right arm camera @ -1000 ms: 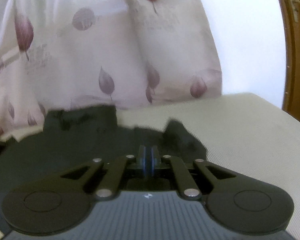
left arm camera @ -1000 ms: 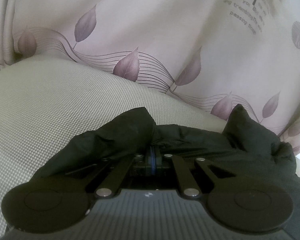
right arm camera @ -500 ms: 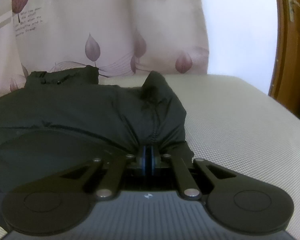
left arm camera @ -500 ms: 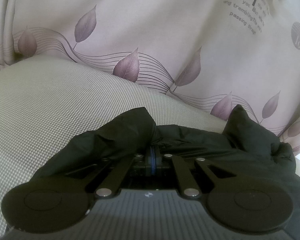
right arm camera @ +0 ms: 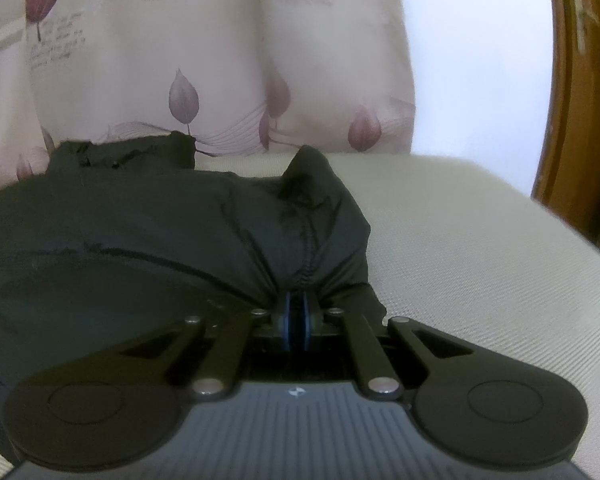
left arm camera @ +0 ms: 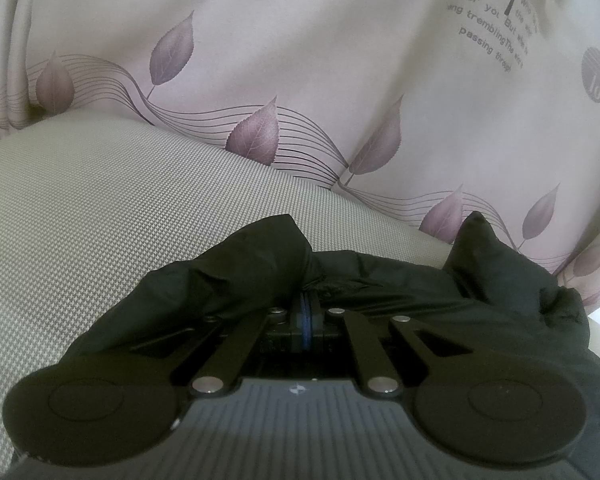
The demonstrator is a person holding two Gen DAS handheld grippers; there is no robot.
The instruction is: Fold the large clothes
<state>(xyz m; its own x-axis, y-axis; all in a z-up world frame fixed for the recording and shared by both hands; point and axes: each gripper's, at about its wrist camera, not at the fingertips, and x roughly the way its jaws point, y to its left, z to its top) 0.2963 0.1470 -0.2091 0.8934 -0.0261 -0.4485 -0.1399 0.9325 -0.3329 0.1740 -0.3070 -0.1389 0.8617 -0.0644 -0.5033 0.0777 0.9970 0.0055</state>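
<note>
Left wrist view: the left tool [left arm camera: 307, 312] clenched a bunched edge of the black garment [left arm camera: 236, 280], which lay just ahead on the pale cushion [left arm camera: 100, 208]. The right tool [right arm camera: 297, 316] pinched another gathered edge, likely ready for folding over.

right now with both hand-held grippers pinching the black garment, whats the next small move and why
Probably carry both pinched edges forward together to lay a fold. The left hand-held gripper and the right hand-held gripper are each shut on the black garment, which lies bunched on the beige cushion near the leaf-print curtain, so releasing now would likely leave it rumpled.
</note>
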